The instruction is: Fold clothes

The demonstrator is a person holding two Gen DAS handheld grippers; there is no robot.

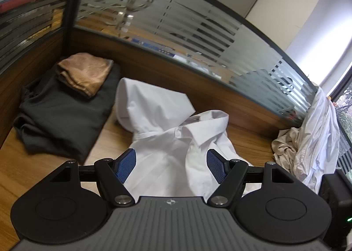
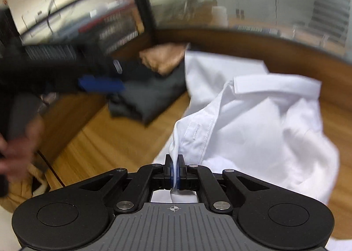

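Right gripper [image 2: 175,170] pinches the white shirt [image 2: 253,123] by its front edge, mid-desk; left gripper [image 1: 171,166] spread, empty. Risk: thin fold slips from the pads, shirt drops rumpled.

No readable text on my end. Only sign I can make out is a small crosshair mark, a circle with a cross through it, moulded on the ribbed grey body of the left gripper [image 1: 171,164], and the same mark on the right gripper [image 2: 175,170]. The frosted glass partition [image 1: 198,31] shows a swirl pattern that might be a logo, too blurred to read. Printed papers seen through the glass are illegible. No labels or brands on the clothes that I can see.
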